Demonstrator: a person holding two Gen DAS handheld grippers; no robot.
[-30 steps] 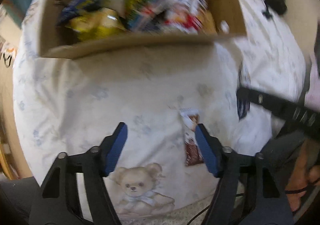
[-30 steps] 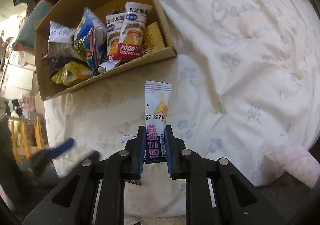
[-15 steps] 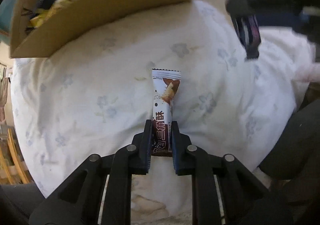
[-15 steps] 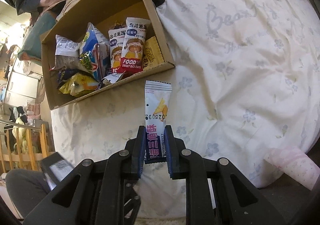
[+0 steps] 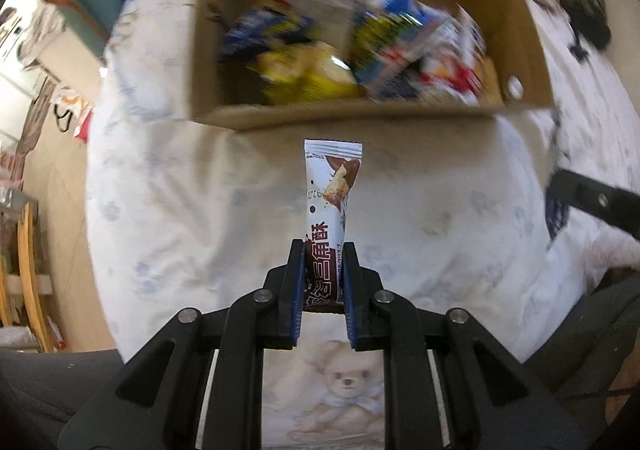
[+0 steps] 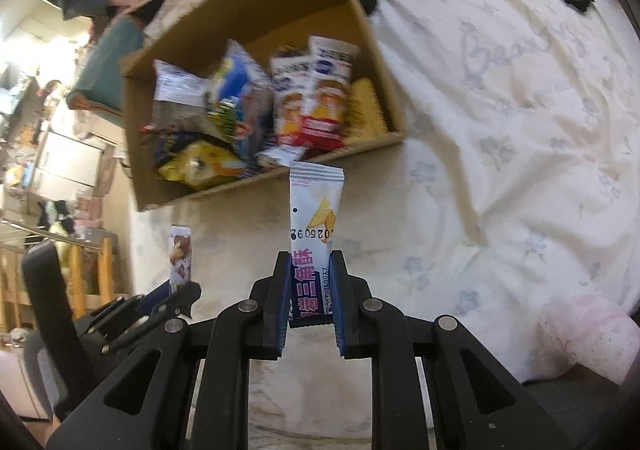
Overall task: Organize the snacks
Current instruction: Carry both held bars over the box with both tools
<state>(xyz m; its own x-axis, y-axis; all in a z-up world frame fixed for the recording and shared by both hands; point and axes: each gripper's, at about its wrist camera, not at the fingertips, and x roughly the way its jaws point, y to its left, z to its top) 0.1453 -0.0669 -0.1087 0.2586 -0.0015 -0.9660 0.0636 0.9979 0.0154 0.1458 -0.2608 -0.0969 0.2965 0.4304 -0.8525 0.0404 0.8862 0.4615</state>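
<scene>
In the left wrist view, the left gripper [image 5: 320, 274] is clamped on the lower end of a brown-and-white snack bar [image 5: 331, 206], whose sealed top edge stands up toward the camera's far side, lifted clear of the white floral bedspread [image 5: 200, 210]. Beyond the bar sits an open cardboard box [image 5: 360, 116], its near wall just past the wrapper's top edge in the picture; inside lies a blurred heap of snack packets [image 5: 340, 50] in yellow, blue, green and red. A teddy bear print [image 5: 344, 390] shows on the bedspread below the fingers, and at the right edge part of the other tool crosses the frame, blurred. In the right wrist view, the right gripper [image 6: 310, 290] is closed on the lower end of a white-and-purple snack bar [image 6: 316, 218] with a yellow triangle picture on it, held upright above the bedspread [image 6: 500, 130]. The wrapper's top edge overlaps the near wall of the cardboard box [image 6: 168, 194], where rice cake packets [image 6: 320, 98] stand against the right wall beside a yellow bag [image 6: 200, 166] and other packs. At lower left the left gripper [image 6: 176, 290] appears with its brown-and-white bar [image 6: 180, 254] pinched upright. A pink cloth [image 6: 592, 334] lies at lower right.
</scene>
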